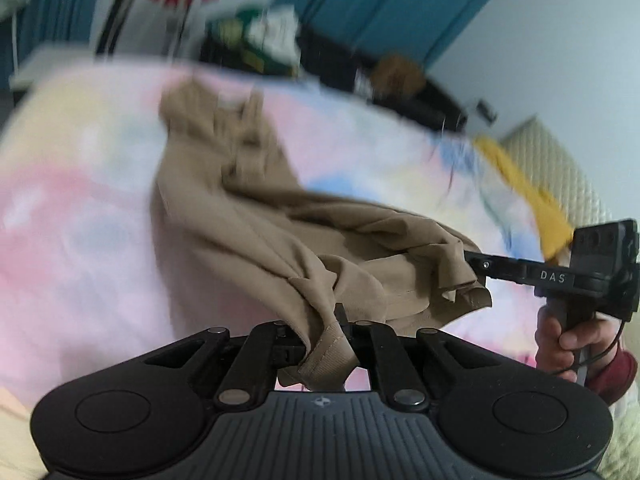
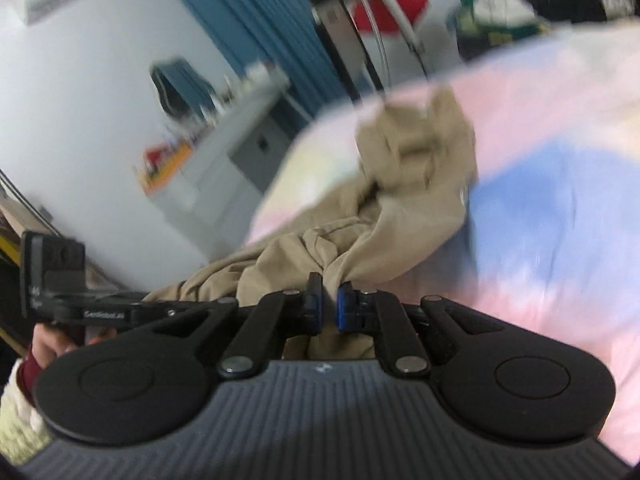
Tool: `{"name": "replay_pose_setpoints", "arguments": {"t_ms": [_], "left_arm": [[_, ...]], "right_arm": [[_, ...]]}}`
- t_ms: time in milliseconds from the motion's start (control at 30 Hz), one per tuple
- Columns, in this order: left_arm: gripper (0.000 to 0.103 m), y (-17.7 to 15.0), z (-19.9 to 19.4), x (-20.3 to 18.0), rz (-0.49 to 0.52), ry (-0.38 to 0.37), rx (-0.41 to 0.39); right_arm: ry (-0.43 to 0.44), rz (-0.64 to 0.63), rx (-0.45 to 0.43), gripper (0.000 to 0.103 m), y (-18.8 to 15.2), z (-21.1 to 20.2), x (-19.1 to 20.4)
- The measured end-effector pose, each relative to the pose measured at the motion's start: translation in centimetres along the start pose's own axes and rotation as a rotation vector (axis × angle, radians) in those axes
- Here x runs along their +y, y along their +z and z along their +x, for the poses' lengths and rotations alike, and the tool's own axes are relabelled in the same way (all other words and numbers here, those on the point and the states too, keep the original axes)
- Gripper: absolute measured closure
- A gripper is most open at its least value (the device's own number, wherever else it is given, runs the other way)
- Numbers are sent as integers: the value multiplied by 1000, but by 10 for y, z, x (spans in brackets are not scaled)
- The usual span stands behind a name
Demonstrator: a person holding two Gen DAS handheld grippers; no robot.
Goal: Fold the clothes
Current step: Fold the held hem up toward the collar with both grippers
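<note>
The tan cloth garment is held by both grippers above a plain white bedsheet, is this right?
Not quite. The tan cloth garment is indeed pinched by both the left gripper and the right gripper, but the bedsheet beneath is not plain white. It is pastel, with pink, blue and yellow patches, as the left wrist view shows.

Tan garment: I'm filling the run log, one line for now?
tan garment bunched on pastel bedspread | left gripper shut on it | right gripper shut on it
</note>
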State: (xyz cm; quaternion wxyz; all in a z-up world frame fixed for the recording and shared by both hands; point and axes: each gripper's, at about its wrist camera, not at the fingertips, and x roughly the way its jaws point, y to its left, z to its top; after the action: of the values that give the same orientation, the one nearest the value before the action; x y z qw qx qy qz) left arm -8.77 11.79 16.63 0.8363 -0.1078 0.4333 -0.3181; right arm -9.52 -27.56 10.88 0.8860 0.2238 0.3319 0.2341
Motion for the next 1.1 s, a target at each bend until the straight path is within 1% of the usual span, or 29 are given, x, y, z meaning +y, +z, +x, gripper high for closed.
{"name": "replay_pose_setpoints", "arguments": {"t_ms": [100, 200, 267, 400, 500, 533, 567, 633, 733, 867, 933, 967, 1100], "left_arm": [[95, -1, -23, -14, -3, -17, -52], [95, -29, -34, -19, -22, -38, -43], [95, -55, -36, -19, -40, -51, -23], [95, -122, -30, -14, -79, -69, 46], [94, -145, -13, -1, -102, -126, 67], [94, -153, -7, 4, -110, -147, 74], [94, -154, -4, 7, -105, -136, 66], [94, -139, 7, 12, -97, -129, 37], [94, -107, 22, 21, -104, -156, -25], [92, -40, 51, 32, -132, -141, -128], [92, -9, 66, 45, -155, -96, -174], [91, 5, 75, 50, -154, -61, -197], [91, 55, 133, 69, -148, 66, -241]], "right_arm": [[30, -5, -58, 93, 8, -18, 10], [56, -9, -67, 93, -9, -34, 9], [71, 3, -42, 93, -29, -41, 7], [92, 25, 50, 93, -89, -49, 1], [50, -41, 81, 92, -117, -52, 6], [40, -53, 83, 92, -120, -50, 7], [34, -57, 72, 92, -116, -47, 6], [19, -56, 43, 92, -104, -37, 5], [-15, -51, -14, 92, -75, -17, 3], [-60, -43, -86, 92, -29, 20, -5], [-73, -16, -105, 92, -8, 42, -16], [-82, -10, -113, 92, 1, 55, -21], [-136, 14, -128, 92, 29, 112, -49]]}}
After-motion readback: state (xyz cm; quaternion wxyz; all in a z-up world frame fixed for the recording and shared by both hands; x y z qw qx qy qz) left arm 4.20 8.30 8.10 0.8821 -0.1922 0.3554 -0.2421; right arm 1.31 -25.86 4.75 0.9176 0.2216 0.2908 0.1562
